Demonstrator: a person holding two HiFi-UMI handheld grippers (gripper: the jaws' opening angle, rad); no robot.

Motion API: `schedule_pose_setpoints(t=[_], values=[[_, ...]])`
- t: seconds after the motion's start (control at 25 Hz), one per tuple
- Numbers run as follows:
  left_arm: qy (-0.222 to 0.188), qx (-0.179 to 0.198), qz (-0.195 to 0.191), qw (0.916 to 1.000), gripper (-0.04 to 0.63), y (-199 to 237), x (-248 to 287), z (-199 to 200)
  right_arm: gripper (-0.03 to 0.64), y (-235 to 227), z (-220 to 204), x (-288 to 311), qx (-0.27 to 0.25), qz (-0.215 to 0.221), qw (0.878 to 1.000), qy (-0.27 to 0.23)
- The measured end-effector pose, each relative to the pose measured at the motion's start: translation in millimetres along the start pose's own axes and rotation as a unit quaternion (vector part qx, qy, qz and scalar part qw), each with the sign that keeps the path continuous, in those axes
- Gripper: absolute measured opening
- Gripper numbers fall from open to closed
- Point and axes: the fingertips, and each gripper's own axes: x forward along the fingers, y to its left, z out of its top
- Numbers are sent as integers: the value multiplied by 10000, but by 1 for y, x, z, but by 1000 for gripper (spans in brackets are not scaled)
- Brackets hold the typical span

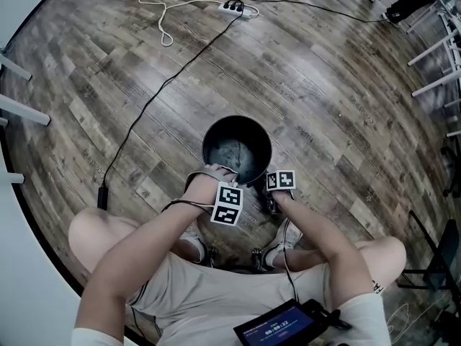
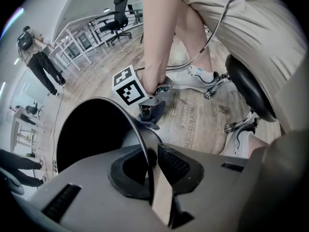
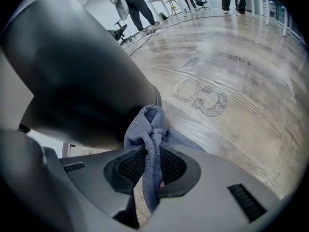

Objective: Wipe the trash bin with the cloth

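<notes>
A black round trash bin (image 1: 237,150) stands open on the wood floor between the person's feet. My left gripper (image 1: 215,170) is shut on its near-left rim; in the left gripper view the thin rim (image 2: 145,149) runs between the pads (image 2: 174,164). My right gripper (image 1: 271,197) is low beside the bin's near-right outer wall. It is shut on a blue-grey cloth (image 3: 152,144), bunched and pressed against the dark bin wall (image 3: 82,81). The left gripper view also shows the right gripper (image 2: 150,111) with the cloth (image 2: 147,122) at the bin's base.
A white power strip (image 1: 238,7) and cables lie on the floor beyond the bin; a black cable (image 1: 144,114) runs down-left. The stool's black seat (image 2: 248,88), chrome legs and the person's shoes (image 2: 195,76) are close behind. White table legs (image 1: 432,49) stand at right. A person (image 2: 41,62) stands far off.
</notes>
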Motion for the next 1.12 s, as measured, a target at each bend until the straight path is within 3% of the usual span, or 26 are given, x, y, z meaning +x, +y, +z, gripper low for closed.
schedule_pose_setpoints(t=[0.24,0.36,0.64,0.88,1.12], values=[[171,-8,-149,9997,129,4,-16,-25,60,41,8,-70,-93,276,9995,158],[373,69,-206,9991,133,2,-14,-38,60,69,19,-108,-42,530,9986,18],[688,478,104,9964,113,2,-3,-46,60,128,23,-171,475,1001,9931,-371],[672,1003,48,9927,47,-9,-2,-36,60,132,29,-158,404,960,9932,-527],[538,787,-52,9954,40,-10,-2,-28,60,92,25,-100,-270,648,9964,-470]])
